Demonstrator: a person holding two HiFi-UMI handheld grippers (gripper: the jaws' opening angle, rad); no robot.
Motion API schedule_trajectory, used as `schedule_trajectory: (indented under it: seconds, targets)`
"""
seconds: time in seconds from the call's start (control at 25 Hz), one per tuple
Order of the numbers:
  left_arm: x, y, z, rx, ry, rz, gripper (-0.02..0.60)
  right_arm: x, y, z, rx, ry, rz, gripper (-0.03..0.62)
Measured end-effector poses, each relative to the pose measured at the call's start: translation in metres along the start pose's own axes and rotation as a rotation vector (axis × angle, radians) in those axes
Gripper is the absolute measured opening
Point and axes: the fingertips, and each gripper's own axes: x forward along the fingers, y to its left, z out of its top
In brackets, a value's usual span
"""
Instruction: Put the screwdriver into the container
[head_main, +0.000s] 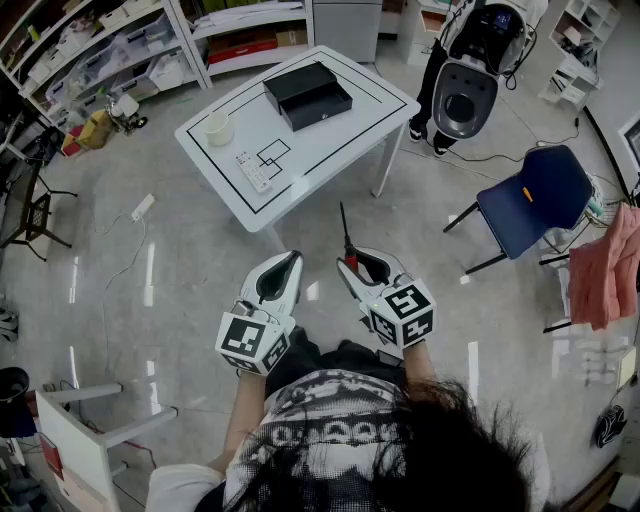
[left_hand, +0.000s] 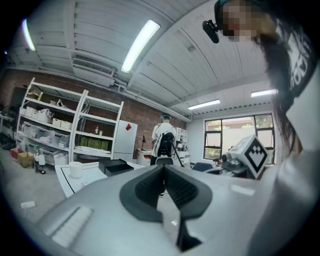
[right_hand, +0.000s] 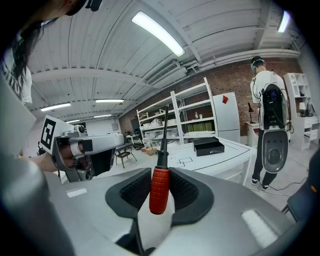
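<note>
Currently left hand-held gripper (left_hand: 164, 172) has its jaws closed together, empty. Right hand-held gripper (right_hand: 159, 187) is clamped on the red ribbed handle of the screwdriver (right_hand: 160, 190), shaft pointing up and away, near the person. Black container (head_main: 307, 95) sits open on the far bench (head_main: 340, 140), well apart. Screwdriver looks light and rigid. The handle is the right grip spot, though it may pivot.

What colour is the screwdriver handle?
The screwdriver handle is red; right gripper view shows it best.
</note>
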Motion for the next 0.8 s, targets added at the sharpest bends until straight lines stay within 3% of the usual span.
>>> schedule_trajectory:
  seconds: [0.8]
  targets:
    - [0.016, -0.047, -0.014, -0.005, 0.003, 0.038, 0.000, -0.039, -0.019, -0.023, -0.016, -0.002, 0.062, 0.112]
